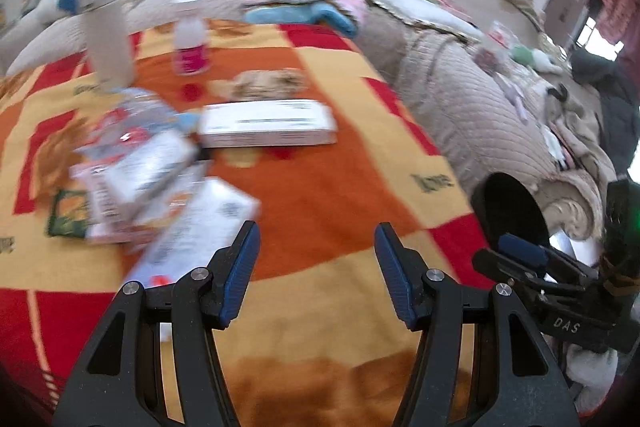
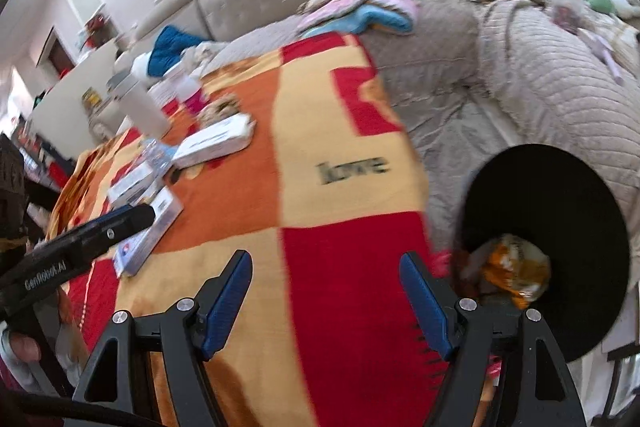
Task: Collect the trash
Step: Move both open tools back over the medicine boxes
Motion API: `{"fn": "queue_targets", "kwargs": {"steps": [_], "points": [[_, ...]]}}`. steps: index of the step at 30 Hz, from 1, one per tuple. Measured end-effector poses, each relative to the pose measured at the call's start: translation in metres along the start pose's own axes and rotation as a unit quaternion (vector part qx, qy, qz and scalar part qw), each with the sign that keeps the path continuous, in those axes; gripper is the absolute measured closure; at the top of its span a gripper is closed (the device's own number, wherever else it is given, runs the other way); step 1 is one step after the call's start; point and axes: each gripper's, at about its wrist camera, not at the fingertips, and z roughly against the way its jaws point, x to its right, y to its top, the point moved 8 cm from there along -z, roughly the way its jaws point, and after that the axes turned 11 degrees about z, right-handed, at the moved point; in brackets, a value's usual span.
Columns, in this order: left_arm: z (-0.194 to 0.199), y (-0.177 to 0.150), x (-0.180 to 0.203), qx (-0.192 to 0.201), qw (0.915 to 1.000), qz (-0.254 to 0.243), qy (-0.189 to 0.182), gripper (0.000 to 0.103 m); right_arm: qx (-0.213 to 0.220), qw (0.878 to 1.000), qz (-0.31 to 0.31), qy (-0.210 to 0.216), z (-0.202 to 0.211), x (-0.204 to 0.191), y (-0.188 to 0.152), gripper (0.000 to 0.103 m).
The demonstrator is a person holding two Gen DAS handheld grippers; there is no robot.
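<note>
My left gripper (image 1: 318, 231) is open and holds nothing, hovering over a red, orange and yellow blanket (image 1: 340, 187). To its left lies a blurred pile of trash: a flat white box (image 1: 200, 227), a smaller white box (image 1: 148, 167) and a crushed clear plastic bottle (image 1: 136, 119). A long white box (image 1: 268, 125) lies further back. My right gripper (image 2: 325, 259) is also open and holds nothing, above the blanket's right edge (image 2: 352, 287). A black bin (image 2: 560, 195) stands just right of it, with an orange wrapper (image 2: 512, 271) inside.
A tall white tumbler (image 1: 106, 39), a small bottle with a pink label (image 1: 191, 47), a red cap (image 1: 191, 91) and a crumpled wrapper (image 1: 264, 83) are at the back of the blanket. A beige quilted sofa (image 1: 460, 99) with cushions and clothes surrounds it.
</note>
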Motion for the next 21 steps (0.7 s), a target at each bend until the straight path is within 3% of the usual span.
{"fn": "queue_targets", "kwargs": {"steps": [10,15,21], "points": [[0.017,0.033,-0.096,0.023,0.9972,0.033,0.063,0.045,-0.027,0.998,0.047,0.039,-0.031,-0.062,0.005,0.029],[0.005,0.044,-0.107,0.017,0.9964,0.004,0.083,0.045,-0.032,0.997,0.056,0.046,-0.037,-0.074,0.007,0.029],[-0.011,0.040,-0.090,-0.014,0.9959,-0.053,0.072,0.045,-0.038,0.996,0.060,0.048,-0.040,-0.079,0.006,0.029]]}}
